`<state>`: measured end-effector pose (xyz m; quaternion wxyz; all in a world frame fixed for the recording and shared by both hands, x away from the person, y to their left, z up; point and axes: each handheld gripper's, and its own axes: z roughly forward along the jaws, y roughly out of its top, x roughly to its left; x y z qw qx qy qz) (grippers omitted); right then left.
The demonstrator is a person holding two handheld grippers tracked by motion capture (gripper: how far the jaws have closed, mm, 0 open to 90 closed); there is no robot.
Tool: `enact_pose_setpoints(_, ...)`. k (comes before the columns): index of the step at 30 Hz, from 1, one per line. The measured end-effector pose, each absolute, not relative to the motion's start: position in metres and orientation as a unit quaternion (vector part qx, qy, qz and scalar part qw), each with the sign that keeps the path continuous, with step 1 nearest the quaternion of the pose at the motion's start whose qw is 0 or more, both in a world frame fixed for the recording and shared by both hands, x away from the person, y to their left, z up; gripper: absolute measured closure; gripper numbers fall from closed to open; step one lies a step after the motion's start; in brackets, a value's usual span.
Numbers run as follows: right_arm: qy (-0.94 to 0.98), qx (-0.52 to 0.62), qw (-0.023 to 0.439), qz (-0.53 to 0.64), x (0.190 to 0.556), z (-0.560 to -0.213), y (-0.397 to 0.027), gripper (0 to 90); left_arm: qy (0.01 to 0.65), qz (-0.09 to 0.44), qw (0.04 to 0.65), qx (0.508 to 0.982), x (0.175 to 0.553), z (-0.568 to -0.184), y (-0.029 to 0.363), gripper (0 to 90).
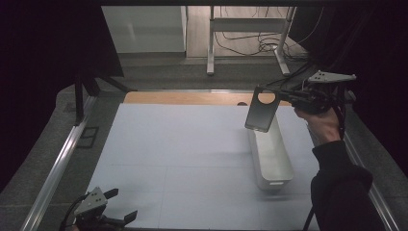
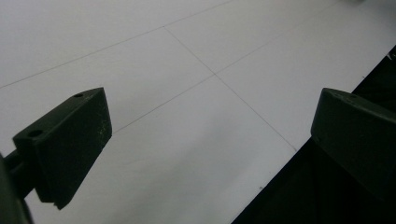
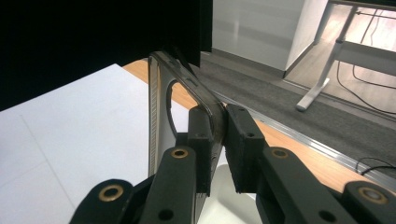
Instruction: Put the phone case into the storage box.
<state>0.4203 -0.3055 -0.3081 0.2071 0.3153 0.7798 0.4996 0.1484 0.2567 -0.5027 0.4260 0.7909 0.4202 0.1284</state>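
Note:
A dark translucent phone case [image 1: 261, 111] with a round camera hole hangs in the air over the far end of a white oblong bin [image 1: 271, 155]. My right gripper [image 1: 284, 97] is shut on the case's upper right edge, held by a hand in a black sleeve. In the right gripper view the case [image 3: 159, 102] stands edge-on, pinched between the two black pads [image 3: 205, 135]. My left gripper [image 1: 120, 206] rests low at the near left corner of the white table sheet [image 1: 183, 149], open, with nothing between its jaws; in its own view the left gripper [image 2: 210, 140] looks over bare sheet.
A wooden strip [image 1: 187, 98] borders the sheet's far edge. Metal rails [image 1: 60, 163] run along both sides of the table. Beyond the table stand a white desk frame [image 1: 250, 29] and floor cables [image 1: 269, 45].

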Motion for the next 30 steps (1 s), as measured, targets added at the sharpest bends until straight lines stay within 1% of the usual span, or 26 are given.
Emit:
enact_pose_setpoints(11, 0.778, 0.321, 0.217, 0.494, 0.44, -0.314, -0.323, 80.6, 0.42, 0.131, 0.426, 0.791, 0.149, -0.503, 0.257, 0.0)
enact_pose_setpoints(30, 0.791, 0.314, 0.227, 0.474, 0.472, -0.33, -0.331, 80.6, 0.42, 0.13, 0.422, 0.793, 0.149, -0.503, 0.256, 0.0)
